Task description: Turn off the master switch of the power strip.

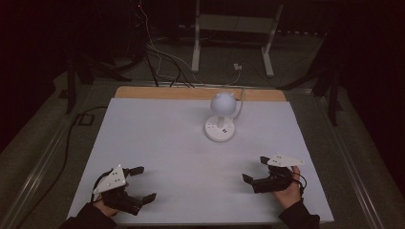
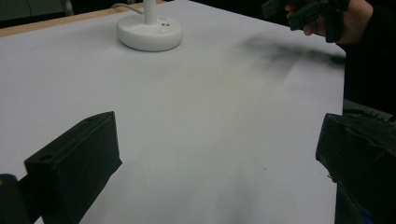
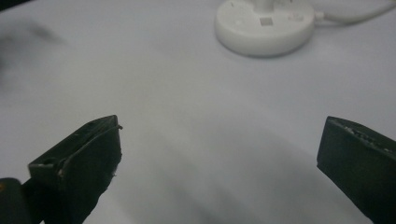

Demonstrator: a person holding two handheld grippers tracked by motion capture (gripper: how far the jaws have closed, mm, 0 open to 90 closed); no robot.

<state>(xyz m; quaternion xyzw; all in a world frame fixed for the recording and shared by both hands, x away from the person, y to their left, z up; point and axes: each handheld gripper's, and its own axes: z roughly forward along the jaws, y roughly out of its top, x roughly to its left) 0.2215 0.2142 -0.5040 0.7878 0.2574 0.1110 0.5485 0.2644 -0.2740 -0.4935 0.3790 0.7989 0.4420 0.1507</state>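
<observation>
A small white desk lamp (image 1: pixel 221 114) with a round head and a round base stands at the back middle of the white table (image 1: pixel 157 138). Its base (image 2: pixel 149 31) lies far ahead in the left gripper view, and the same base (image 3: pixel 264 25) is at the top of the right gripper view. My left gripper (image 1: pixel 146 182) rests near the front left edge, open, nothing between its jaws. My right gripper (image 1: pixel 254 169) sits near the front right edge, also open and empty. In the left gripper view the other hand and its gripper (image 2: pixel 303 11) show at the top right.
A white cable (image 1: pixel 239 102) runs from the lamp back over the wooden rear edge (image 1: pixel 191 93) of the table. Behind the table stand a white frame (image 1: pixel 234 38) and loose cords on the floor. A black cable (image 1: pixel 67 143) trails down the left side.
</observation>
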